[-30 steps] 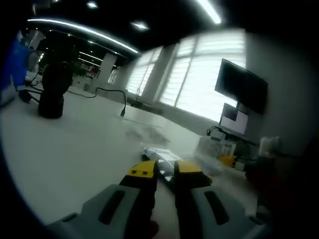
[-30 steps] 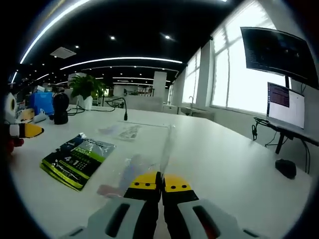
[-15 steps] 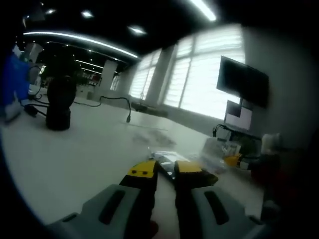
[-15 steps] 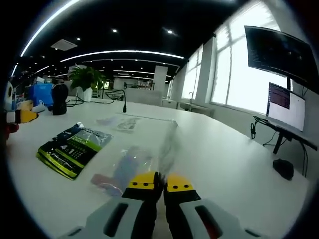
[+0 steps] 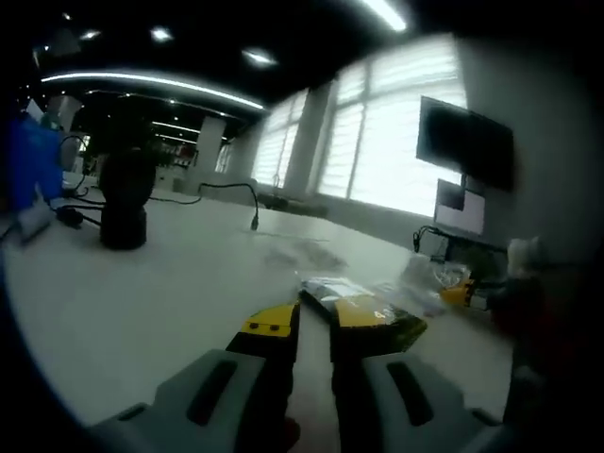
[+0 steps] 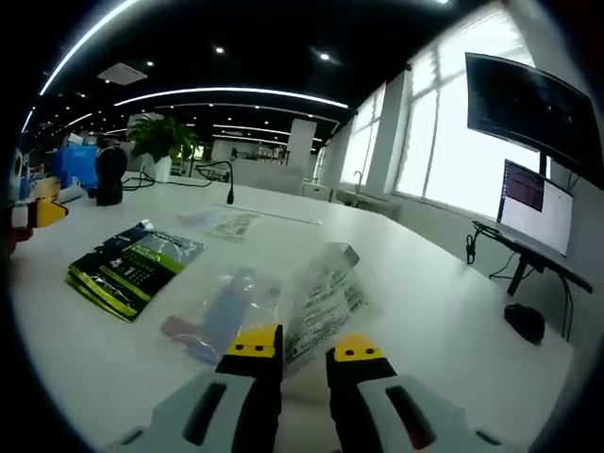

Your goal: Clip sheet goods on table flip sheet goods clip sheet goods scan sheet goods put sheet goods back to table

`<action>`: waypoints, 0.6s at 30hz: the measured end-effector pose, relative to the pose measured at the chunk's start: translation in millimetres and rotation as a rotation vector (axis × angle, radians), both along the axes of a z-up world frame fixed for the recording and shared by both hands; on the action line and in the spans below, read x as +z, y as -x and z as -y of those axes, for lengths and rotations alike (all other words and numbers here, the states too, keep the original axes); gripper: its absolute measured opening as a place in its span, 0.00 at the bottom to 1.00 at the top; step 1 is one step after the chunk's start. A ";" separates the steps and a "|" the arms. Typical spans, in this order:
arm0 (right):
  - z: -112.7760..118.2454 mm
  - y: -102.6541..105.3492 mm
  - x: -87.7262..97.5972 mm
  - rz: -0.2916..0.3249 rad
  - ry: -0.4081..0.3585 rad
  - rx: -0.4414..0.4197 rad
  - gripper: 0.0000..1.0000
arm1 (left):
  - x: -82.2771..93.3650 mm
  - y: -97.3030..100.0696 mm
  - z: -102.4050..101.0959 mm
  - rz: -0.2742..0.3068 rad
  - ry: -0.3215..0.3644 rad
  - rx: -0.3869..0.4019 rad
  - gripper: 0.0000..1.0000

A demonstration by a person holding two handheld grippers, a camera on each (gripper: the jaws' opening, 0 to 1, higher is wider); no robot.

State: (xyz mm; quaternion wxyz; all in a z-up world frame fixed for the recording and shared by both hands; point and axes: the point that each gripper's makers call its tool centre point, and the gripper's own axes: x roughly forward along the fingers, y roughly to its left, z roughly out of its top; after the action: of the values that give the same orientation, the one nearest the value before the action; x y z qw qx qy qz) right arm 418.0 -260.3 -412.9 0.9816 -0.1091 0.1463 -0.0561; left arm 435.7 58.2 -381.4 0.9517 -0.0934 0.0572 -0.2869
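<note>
On the white counter (image 6: 453,311) the right gripper (image 6: 294,347) stands with its yellow-tipped jaws spread, a clear plastic packet with printed text (image 6: 321,293) lying flat just beyond and between them, not held. Beside it lies a second transparent packet with blue and red contents (image 6: 222,311), and further left a black-and-green printed flat pouch (image 6: 127,269). In the left gripper view, the left gripper (image 5: 314,321) has its jaws slightly apart, reaching at the near edge of that same black-and-green pouch (image 5: 373,316); whether it pinches the edge cannot be told. The step in hand looks like the put-back of one sheet and the start of clipping another. Next, the left gripper must slide a jaw under the pouch edge and close, since thin flat packets hug the counter.
</note>
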 end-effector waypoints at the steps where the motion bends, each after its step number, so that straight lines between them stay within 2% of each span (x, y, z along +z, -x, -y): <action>1: 1.8 2.7 0.5 -0.004 0.010 0.003 0.16 | 1.4 0.6 0.0 0.009 0.001 0.001 0.06; 3: 3.3 6.3 2.1 -0.007 0.021 0.001 0.17 | 1.6 1.0 0.4 0.011 0.002 -0.001 0.06; 4: 2.4 7.4 -0.2 -0.032 0.050 0.018 0.16 | 0.9 0.9 0.5 0.010 0.001 0.000 0.06; 7: -0.1 5.1 -0.9 -0.042 0.055 0.035 0.16 | 1.3 0.5 -0.2 0.009 0.008 0.004 0.06; 10: -4.7 3.4 0.3 -0.041 0.024 0.049 0.16 | 2.4 1.2 -2.1 0.016 0.012 0.010 0.06; 14: -7.6 0.4 -0.9 -0.048 0.066 0.055 0.18 | 3.6 2.3 -2.8 0.021 0.019 0.010 0.06; 18: -6.9 -1.8 -0.3 -0.048 0.049 0.061 0.19 | 3.5 2.6 -2.8 0.022 0.017 0.012 0.06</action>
State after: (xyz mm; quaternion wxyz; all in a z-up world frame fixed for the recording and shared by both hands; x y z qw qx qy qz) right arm 419.8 -253.5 -413.2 0.9760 -0.1391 0.1652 -0.0271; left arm 433.0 60.9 -377.9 0.9531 -0.0987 0.0436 -0.2827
